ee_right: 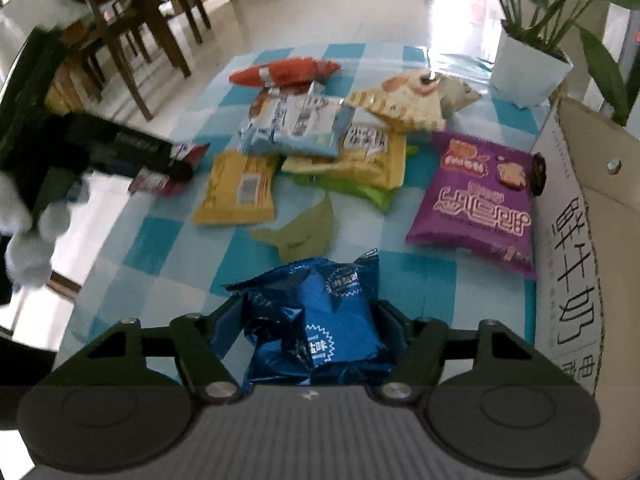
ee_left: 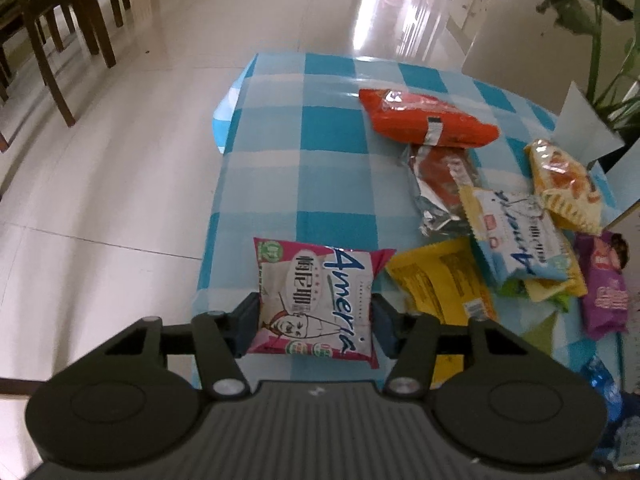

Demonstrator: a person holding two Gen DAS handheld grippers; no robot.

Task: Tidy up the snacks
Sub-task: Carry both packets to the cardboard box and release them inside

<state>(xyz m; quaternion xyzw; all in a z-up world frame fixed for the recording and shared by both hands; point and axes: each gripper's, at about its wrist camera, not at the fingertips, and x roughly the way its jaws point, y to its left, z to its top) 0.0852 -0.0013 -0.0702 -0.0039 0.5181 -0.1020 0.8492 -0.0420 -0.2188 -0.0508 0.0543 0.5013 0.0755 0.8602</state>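
My left gripper (ee_left: 316, 312) is shut on a pink and white snack bag (ee_left: 312, 300) and holds it above the near left part of the blue checked tablecloth (ee_left: 320, 136). My right gripper (ee_right: 310, 332) is shut on a crumpled blue foil snack bag (ee_right: 316, 320) over the cloth's near edge. A pile of snacks lies on the cloth: an orange bag (ee_left: 428, 118), a silver and red bag (ee_left: 440, 188), a yellow bag (ee_right: 236, 188), a light blue bag (ee_right: 296, 124) and a purple bag (ee_right: 480, 196). The left gripper with its pink bag also shows at the left of the right wrist view (ee_right: 168, 160).
A cardboard box (ee_right: 588, 216) with printed characters stands at the table's right edge. A potted plant in a white pot (ee_right: 528, 68) stands at the far right corner. Wooden chairs (ee_right: 132, 28) stand on the tiled floor to the left. A green paper scrap (ee_right: 304, 228) lies mid-cloth.
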